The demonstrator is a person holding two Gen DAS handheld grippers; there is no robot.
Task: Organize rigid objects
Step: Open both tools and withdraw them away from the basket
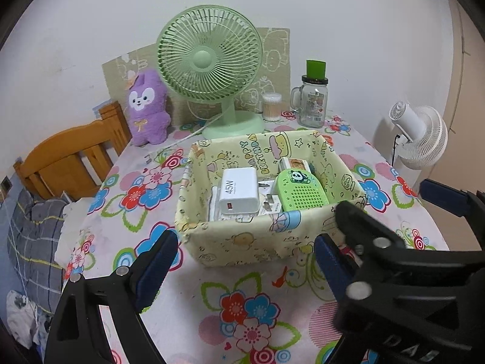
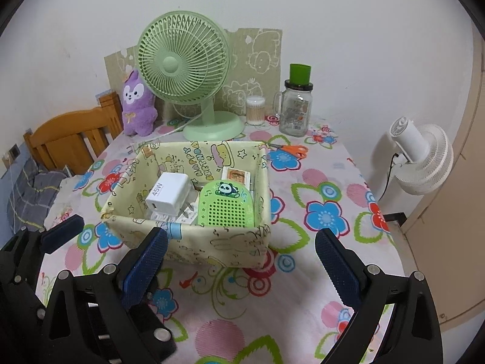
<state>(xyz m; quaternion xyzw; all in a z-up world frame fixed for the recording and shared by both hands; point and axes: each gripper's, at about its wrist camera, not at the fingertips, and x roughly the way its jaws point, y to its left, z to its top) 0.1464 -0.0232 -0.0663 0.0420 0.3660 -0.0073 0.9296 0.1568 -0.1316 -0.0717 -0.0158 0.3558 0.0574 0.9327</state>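
Before the yellow fabric basket (image 1: 266,206), seen from my left wrist, my left gripper (image 1: 245,261) hangs with jaws spread wide and nothing between them; the white charger (image 1: 238,192) and green panda case (image 1: 300,191) already lie inside the basket. From my right wrist, my right gripper (image 2: 242,261) is equally spread and empty in front of the basket's near wall, while orange scissors (image 2: 291,150) lie just beyond its far right corner, so I judge them next and should reach around the basket, not over it.

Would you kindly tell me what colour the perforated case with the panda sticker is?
The case is light green, clearest in the right wrist view.
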